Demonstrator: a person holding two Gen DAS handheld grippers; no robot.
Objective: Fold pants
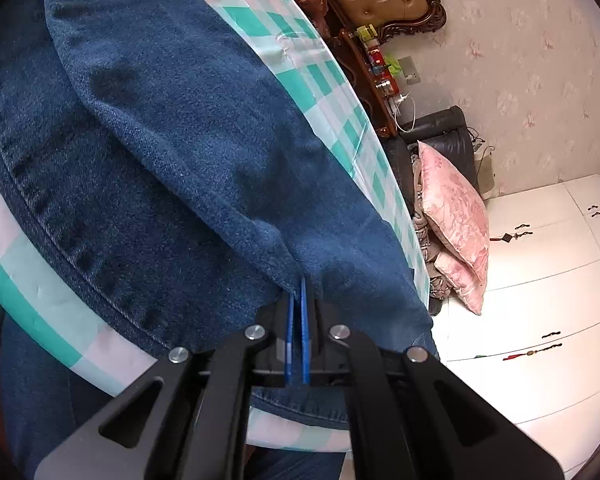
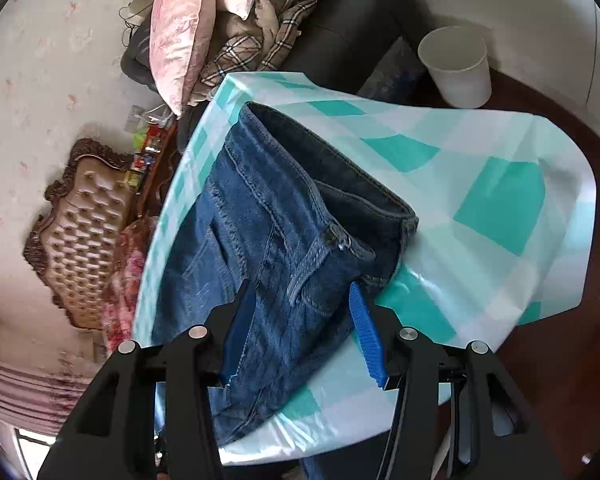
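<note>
1. The blue denim jeans (image 2: 284, 248) lie on a table covered with a teal-and-white checked tablecloth (image 2: 480, 184), waistband open toward the far edge.
2. The left gripper (image 1: 299, 300) has its blue fingers (image 1: 305, 320) pinched close together on a fold of the jeans' fabric.
3. The right gripper (image 2: 300, 300) stands wide, fingers either side of the jeans' hip area.
4. Beyond the table: a white bucket (image 2: 456, 66), a pink pillow (image 2: 176, 36), and a tufted headboard (image 2: 88, 228).
</note>
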